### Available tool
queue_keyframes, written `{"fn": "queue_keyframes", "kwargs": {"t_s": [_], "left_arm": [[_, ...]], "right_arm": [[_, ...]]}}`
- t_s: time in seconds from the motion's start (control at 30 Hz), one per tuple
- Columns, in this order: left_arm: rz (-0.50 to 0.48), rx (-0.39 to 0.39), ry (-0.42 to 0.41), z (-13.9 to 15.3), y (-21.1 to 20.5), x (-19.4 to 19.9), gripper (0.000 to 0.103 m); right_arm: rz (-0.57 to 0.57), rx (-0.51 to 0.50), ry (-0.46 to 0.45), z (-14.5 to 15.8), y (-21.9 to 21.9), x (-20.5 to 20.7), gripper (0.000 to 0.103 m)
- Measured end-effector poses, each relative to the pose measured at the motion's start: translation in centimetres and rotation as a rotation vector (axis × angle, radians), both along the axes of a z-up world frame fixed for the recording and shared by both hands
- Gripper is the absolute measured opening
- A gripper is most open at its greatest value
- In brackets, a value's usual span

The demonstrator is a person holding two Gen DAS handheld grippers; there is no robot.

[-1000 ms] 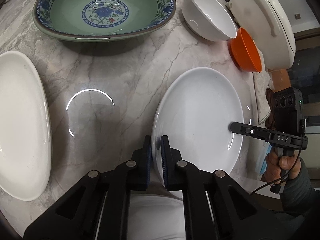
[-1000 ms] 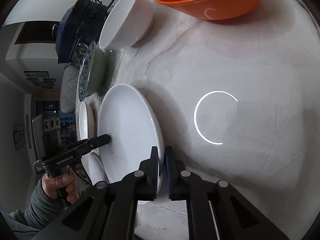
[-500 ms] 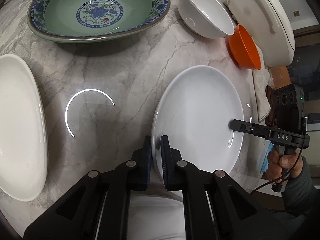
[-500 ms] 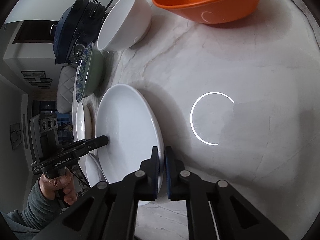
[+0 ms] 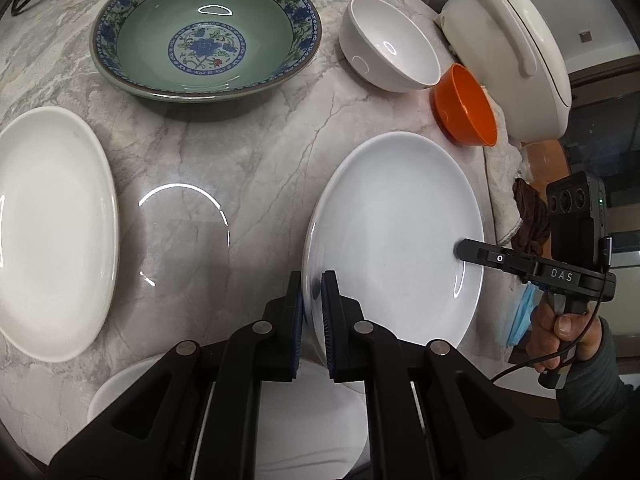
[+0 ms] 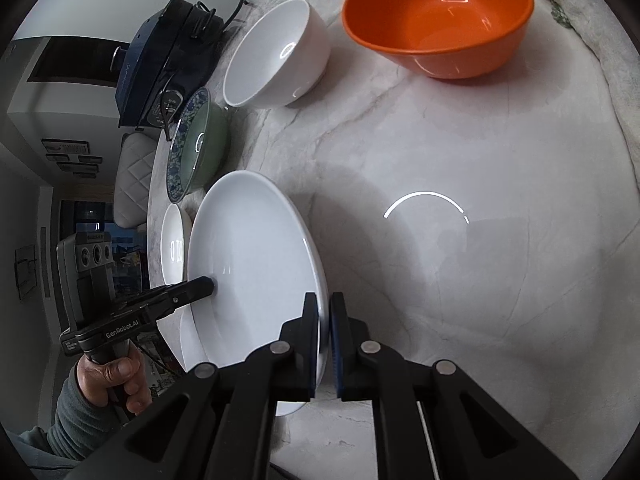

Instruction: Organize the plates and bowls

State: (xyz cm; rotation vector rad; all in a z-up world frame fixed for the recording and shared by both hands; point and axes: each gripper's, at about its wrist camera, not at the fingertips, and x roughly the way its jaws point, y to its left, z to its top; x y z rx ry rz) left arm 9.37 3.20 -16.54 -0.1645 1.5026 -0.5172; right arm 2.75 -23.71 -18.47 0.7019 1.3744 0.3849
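Marble tabletop (image 5: 248, 152) under me. White plate (image 5: 392, 232) gripped at opposite rims: my left gripper (image 5: 312, 296) pinches its near edge, my right gripper (image 6: 324, 320) clamps the far edge, jaws closed tight on the rim. Since a second ago, plate sits higher off the marble; green patterned bowl (image 5: 208, 28) unmoved.

Black two-finger tools, grey sleeves

Left tool (image 5: 312, 300) has blue ribbed pads and silver screws; right tool (image 5: 460, 249) reads "DAS", with a cable.
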Motion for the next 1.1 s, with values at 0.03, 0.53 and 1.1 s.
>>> {"fn": "queue_keyframes", "kwargs": {"t_s": [0.03,0.53,1.1], "left_arm": [[0.005,-0.003,-0.003,0.5,0.3,-0.3,0.007],[0.132,-0.028,-0.074,7.4,9.7,-7.1,0.007],[0.222,-0.002,-0.034,4.9,19.1,-15.0,0.007]], "right_arm": [[0.002,0.0,-0.004,0.4,0.2,-0.1,0.008],[0.119,0.016,-0.07,4.9,7.4,-2.3,0.008],[0.263,-0.031,-0.047,4.2,16.8,-5.7,0.008]]}}
